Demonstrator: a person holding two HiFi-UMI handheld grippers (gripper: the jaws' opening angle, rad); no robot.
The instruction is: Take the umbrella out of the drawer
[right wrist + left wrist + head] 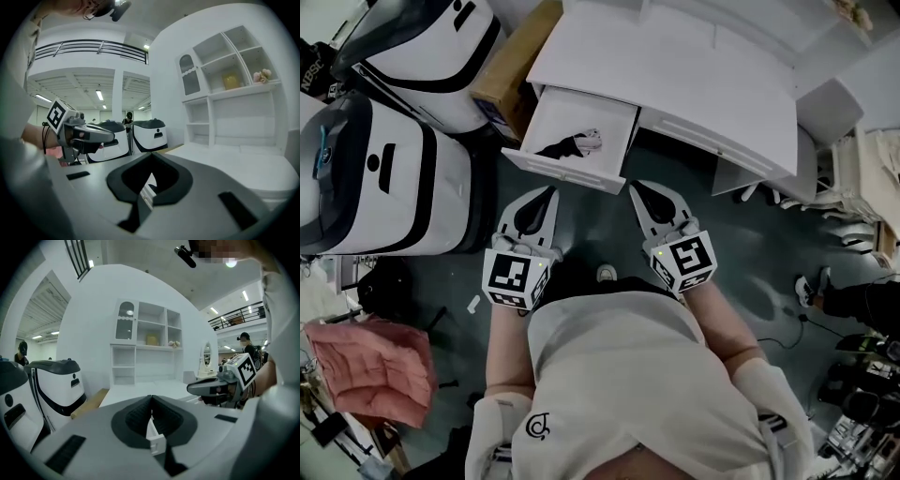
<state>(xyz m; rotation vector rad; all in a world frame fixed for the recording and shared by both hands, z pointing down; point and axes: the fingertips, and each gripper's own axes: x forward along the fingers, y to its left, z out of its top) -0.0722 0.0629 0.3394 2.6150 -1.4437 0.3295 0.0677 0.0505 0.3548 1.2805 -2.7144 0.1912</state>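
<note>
A white desk (694,75) has its drawer (563,172) pulled out toward me. In the drawer lies the umbrella (573,145), a dark folded bundle with a pale patterned end. My left gripper (550,191) is just in front of the drawer's front panel, jaws together and empty. My right gripper (635,188) is beside the drawer's right corner, also closed with nothing in it. Both point at the desk, short of the umbrella. The left gripper view shows closed jaws (151,397) and the right gripper (220,387) alongside. The right gripper view shows closed jaws (151,155) and the left gripper (89,136).
Two large white-and-black machines (384,178) (422,47) stand close on the left, with a cardboard box (511,70) against the desk. A pink cloth (370,366) lies at lower left. A white stool (830,112) stands to the desk's right. A shelf unit (145,352) rises behind the desk.
</note>
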